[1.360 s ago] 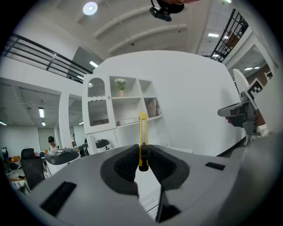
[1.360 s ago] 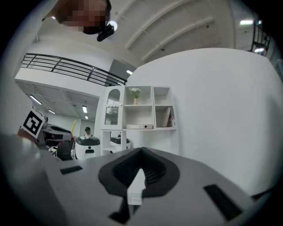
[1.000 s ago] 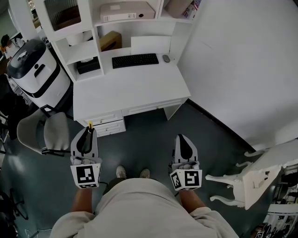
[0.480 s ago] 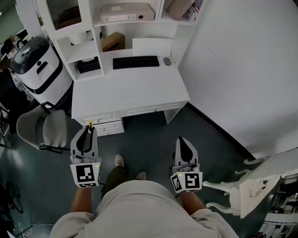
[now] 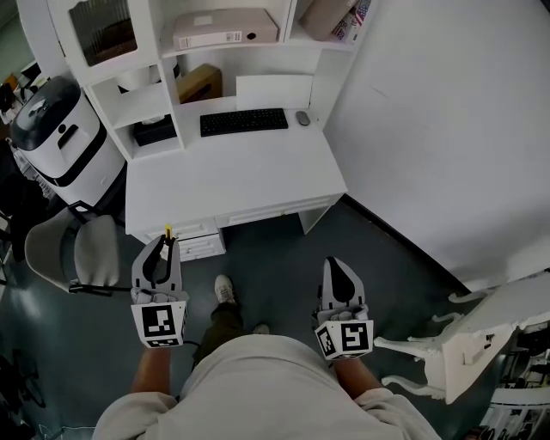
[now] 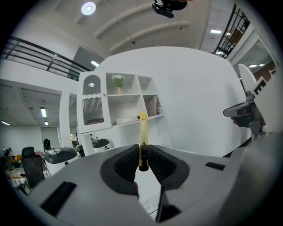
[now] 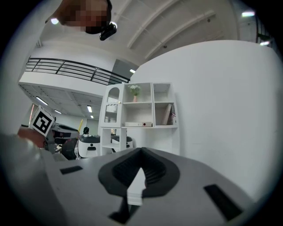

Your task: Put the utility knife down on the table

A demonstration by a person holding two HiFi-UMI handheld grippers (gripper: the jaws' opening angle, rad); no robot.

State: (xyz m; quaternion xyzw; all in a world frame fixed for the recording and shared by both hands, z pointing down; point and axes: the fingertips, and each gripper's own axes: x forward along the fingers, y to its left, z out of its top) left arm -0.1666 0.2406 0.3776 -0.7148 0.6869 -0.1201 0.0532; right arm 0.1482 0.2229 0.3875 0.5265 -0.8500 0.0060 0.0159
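One yellow utility knife (image 6: 142, 132) is sticking up, clamped in the left gripper (image 5: 162, 246), short of the one white desk (image 5: 241, 176) carrying one keyboard (image 5: 244, 122), while the right gripper (image 5: 336, 266) is hanging closed and empty.

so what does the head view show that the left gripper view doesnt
Only the head view: the keyboard and mouse on the desk top, the grey chair, and the person's shoe on the floor.

Only the left gripper view: a ceiling light, the balcony railing, and a small plant on the top shelf.

Both: the left gripper shut on the yellow utility knife, the white shelf unit, and the right gripper.
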